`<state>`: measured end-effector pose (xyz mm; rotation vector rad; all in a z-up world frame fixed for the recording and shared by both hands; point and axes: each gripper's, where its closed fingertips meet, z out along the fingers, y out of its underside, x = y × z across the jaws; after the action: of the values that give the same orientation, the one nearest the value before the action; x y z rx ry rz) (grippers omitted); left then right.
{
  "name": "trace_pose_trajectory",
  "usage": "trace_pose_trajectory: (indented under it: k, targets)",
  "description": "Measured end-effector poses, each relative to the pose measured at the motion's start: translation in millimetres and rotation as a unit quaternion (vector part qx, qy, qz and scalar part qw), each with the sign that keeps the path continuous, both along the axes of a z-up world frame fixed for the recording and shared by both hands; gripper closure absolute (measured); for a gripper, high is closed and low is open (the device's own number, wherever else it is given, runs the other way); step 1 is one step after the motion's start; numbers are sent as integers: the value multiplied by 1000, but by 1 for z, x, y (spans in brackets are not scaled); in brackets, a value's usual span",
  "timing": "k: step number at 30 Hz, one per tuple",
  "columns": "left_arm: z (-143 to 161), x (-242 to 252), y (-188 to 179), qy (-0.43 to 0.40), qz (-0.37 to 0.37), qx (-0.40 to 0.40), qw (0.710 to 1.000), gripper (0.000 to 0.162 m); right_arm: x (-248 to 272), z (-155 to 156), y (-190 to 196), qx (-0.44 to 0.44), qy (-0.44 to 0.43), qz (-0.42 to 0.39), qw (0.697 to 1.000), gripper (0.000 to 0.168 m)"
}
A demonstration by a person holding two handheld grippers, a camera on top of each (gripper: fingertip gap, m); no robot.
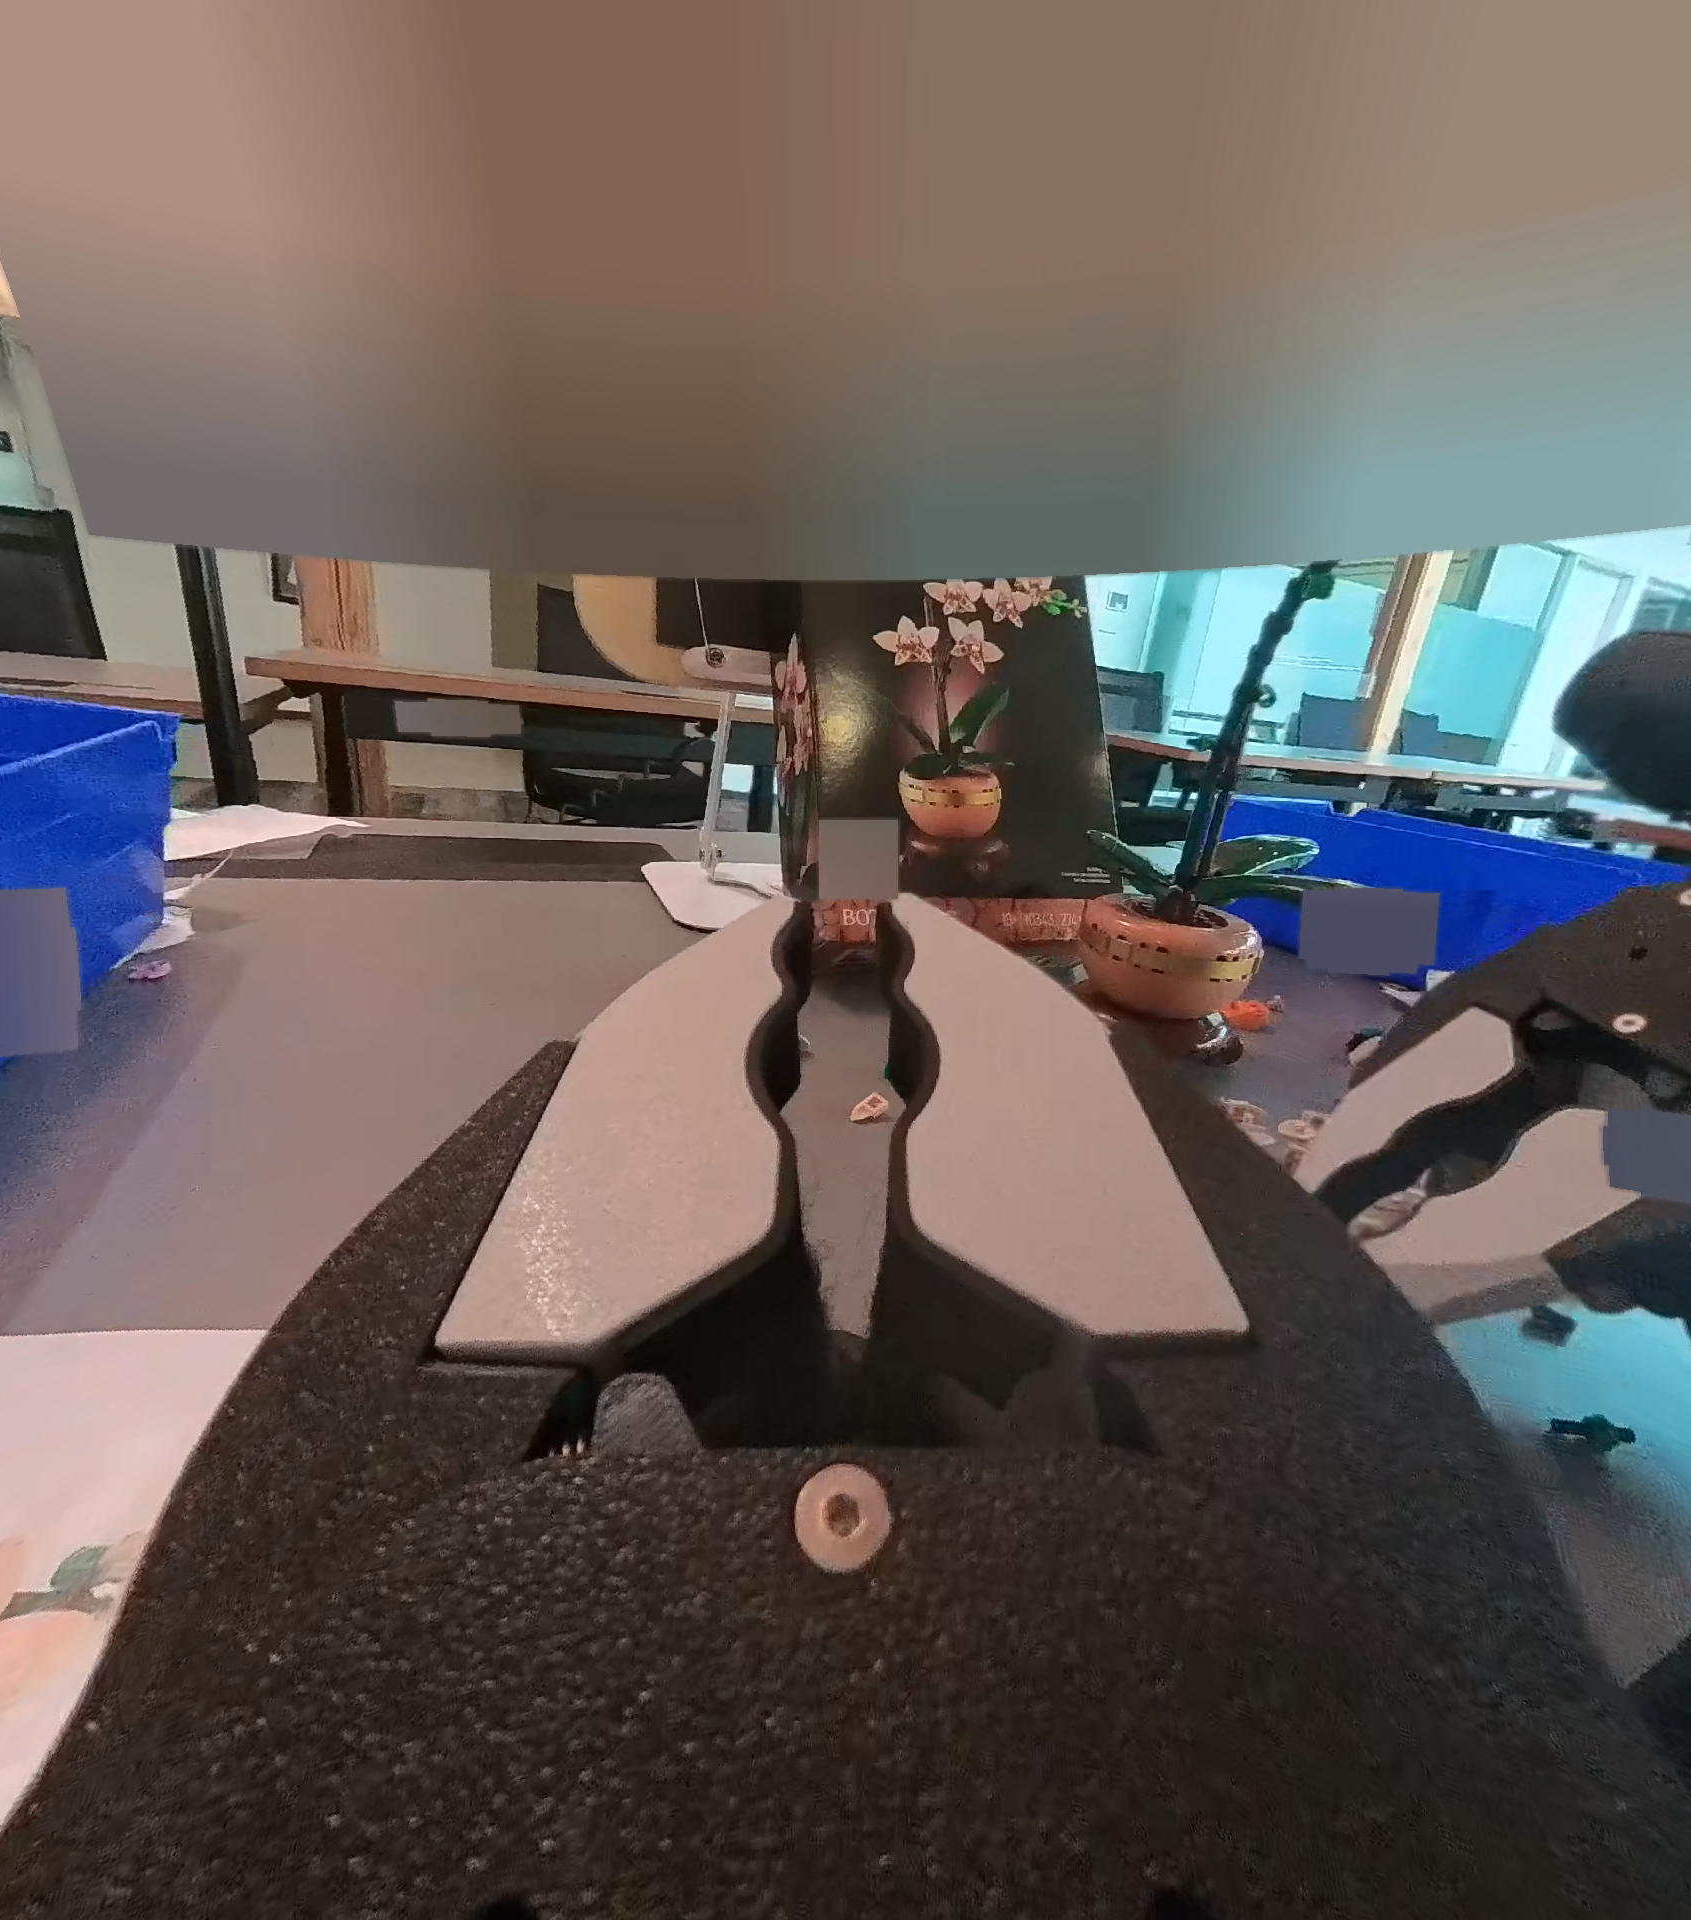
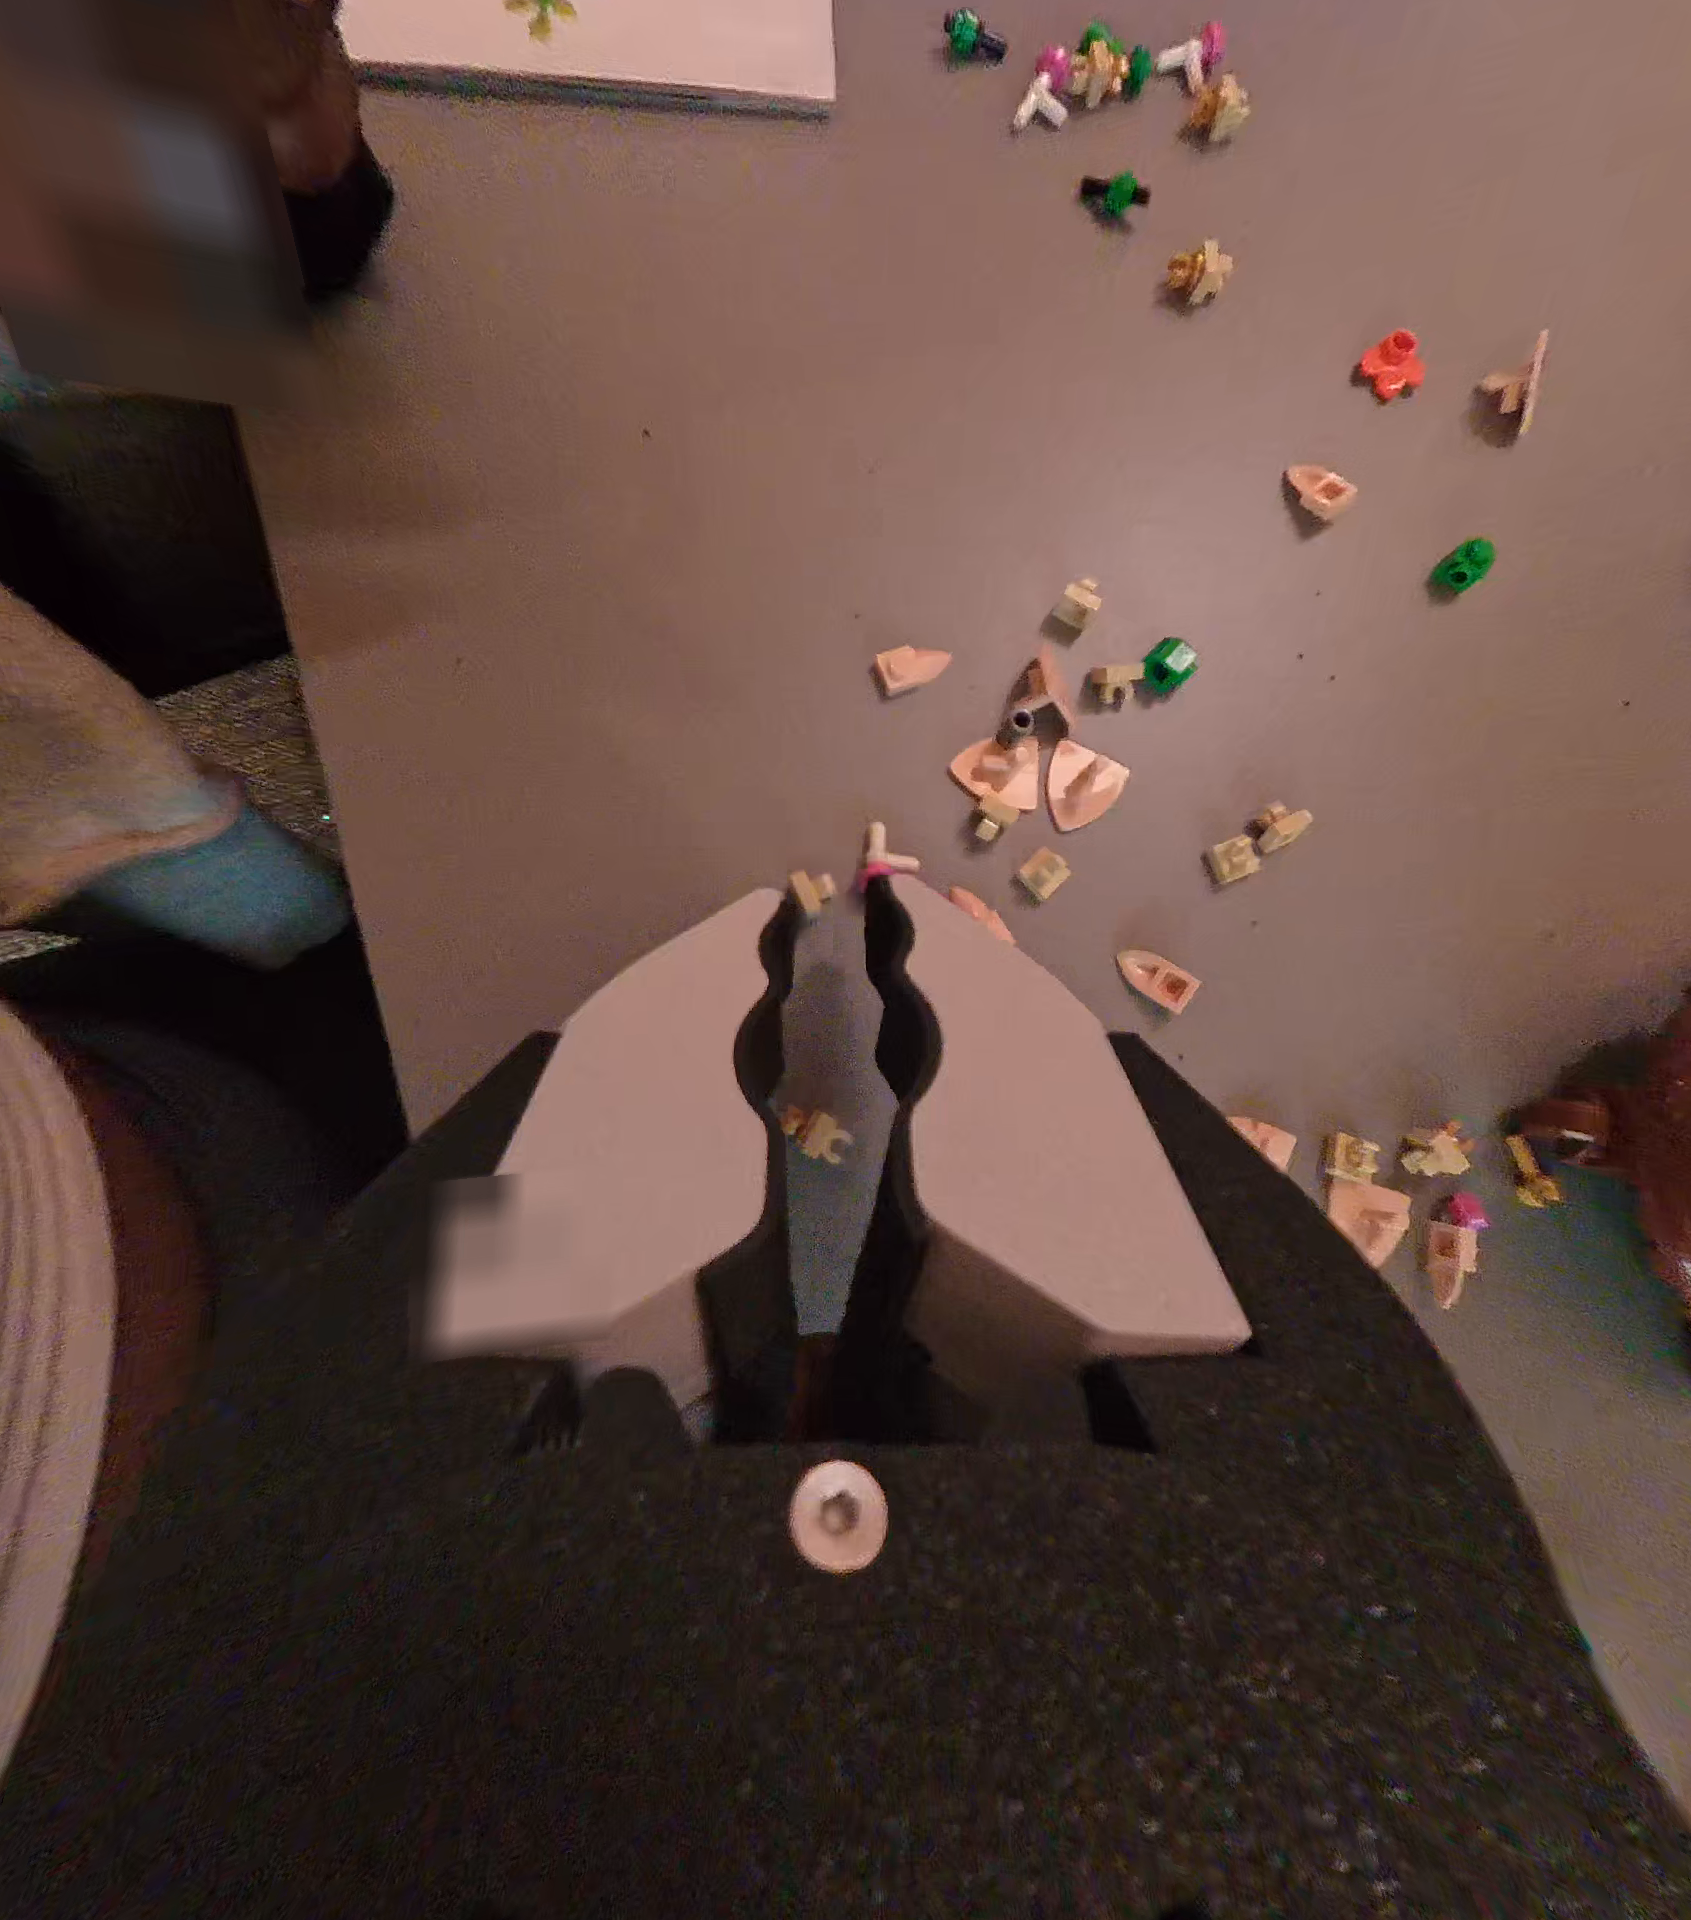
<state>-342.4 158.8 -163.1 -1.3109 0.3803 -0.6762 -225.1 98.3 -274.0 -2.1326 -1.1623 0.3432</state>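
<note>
Above the grey table, my right gripper hovers with fingers slightly parted, grasping nothing; a white-and-pink piece lies just past its tips at 12 o'clock, pale petal bricks at 1 o'clock. My left gripper, also released and empty, faces the flower box at 12 o'clock, a potted brick orchid at 2 o'clock.

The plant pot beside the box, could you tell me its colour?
Peach-pink with a gold band, clearest in the left wrist view: plant pot.

The left gripper and right gripper both hover with jaws narrowly parted, empty.
</note>
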Motion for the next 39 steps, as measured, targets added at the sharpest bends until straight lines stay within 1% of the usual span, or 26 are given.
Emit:
trace_pose_trajectory:
  k: [1,3,5,7,9,13,16,19,22,24,26,28,30,31,32,34,36,37,38,39]
  targets:
    - [0,0,0,2,3,1,1000,151,4,1,4,12,0,-10,1000,155]
    - [0,0,0,2,4,3,1000,151,9,8,17,24,28,-50,998,156]
    - [0,0,1,0,3,2,1000,151,14,9,31,14,50,-93,994,158]
    - [1,0,1,-3,2,4,1000,151,16,3,35,1,33,-101,994,157]
    - [1,0,1,-5,2,5,1000,151,26,0,37,17,0,-110,994,157]
    - [1,1,3,-10,-2,5,1000,150,43,2,18,1,-6,-116,993,159]
    - [3,0,2,-17,-3,5,1000,150,43,6,-13,-23,19,-67,997,161]
    - [4,-1,2,-28,-4,5,1000,150,38,0,-29,-45,27,-69,996,156]
    - [5,-3,2,-33,0,7,999,149,35,-8,-27,-47,23,-82,995,153]
    - [7,-2,1,-35,1,15,999,149,32,-13,-24,-54,28,-85,995,156]
    - [8,-2,1,-31,7,24,999,149,30,-12,-20,-48,23,-84,995,159]
    - [9,-3,1,-27,17,34,999,149,16,3,-3,-12,43,-83,996,159]
    - [10,-6,1,-27,28,42,998,151,-14,30,31,46,76,-70,994,159]
    - [11,-6,1,-27,30,45,998,151,-29,38,53,79,78,-58,992,159]
    - [11,-6,0,-28,28,47,998,151,-44,37,76,100,72,-47,991,159]
    - [12,-6,-2,-30,24,51,998,151,-71,19,113,82,56,-22,995,159]
    - [14,-7,-4,-33,22,61,997,151,-83,0,138,66,30,-14,997,158]
    - [14,-7,-6,-33,20,65,997,151,-84,-12,142,40,5,-10,999,152]
    - [15,-8,-7,-32,19,68,997,151,-88,-8,145,35,24,-13,999,147]
    - [15,-8,-7,-32,18,70,997,151,-89,-3,145,36,30,-10,999,137]
